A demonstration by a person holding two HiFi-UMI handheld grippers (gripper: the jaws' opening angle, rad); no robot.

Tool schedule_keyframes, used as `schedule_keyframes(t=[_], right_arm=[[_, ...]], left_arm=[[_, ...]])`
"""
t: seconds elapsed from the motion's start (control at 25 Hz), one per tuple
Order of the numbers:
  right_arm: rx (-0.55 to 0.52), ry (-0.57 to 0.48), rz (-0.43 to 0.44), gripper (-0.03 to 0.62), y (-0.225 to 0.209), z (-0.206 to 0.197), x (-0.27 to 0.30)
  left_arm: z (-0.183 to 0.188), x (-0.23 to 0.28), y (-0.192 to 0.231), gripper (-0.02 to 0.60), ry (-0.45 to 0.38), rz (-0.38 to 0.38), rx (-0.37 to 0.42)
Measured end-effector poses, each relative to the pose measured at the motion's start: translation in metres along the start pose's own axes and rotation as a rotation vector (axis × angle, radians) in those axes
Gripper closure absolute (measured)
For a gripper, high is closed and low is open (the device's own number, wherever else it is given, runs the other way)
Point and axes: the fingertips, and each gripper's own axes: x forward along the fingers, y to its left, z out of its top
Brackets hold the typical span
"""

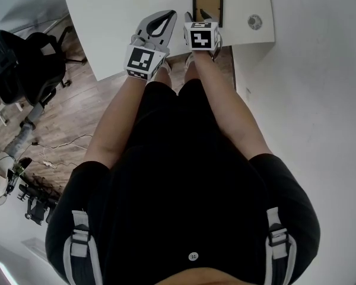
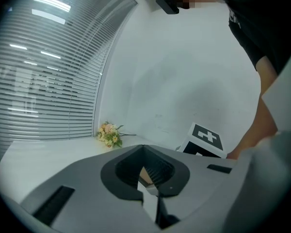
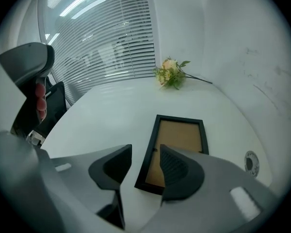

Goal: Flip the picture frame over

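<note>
Black-edged, with a brown board facing up, the picture frame (image 3: pixel 180 141) lies flat on the white bench (image 3: pixel 111 110). It sits toward the bench's right side, near a round grommet (image 3: pixel 250 163) and well apart from a small bunch of flowers (image 3: pixel 170 73) at the far end. The right claw (image 3: pixel 145 152) points down at the frame's near left corner with its jaws partly apart, the corner showing in the gap and neither pad pressing on it, while the left claw (image 2: pixel 148 192) beside it has its jaw tips together and holds nothing.
</note>
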Motion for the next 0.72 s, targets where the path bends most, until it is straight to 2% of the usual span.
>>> schedule_keyframes(t=[0.32,0.52,0.72], right_arm=[[0.019,0.044,-0.009,0.434,0.002,-0.008,0.011],[-0.006,0.054,-0.029,0.507,0.001,-0.016,0.015],[0.020,0.052,-0.038,0.540,-0.002,-0.018,0.013]], left_arm=[[-0.002,0.008,0.009,0.575,-0.004,0.000,-0.006],[0.001,0.007,0.003,0.575,-0.014,-0.014,-0.017],[0.002,0.001,-0.004,0.575,0.000,-0.026,-0.018]])
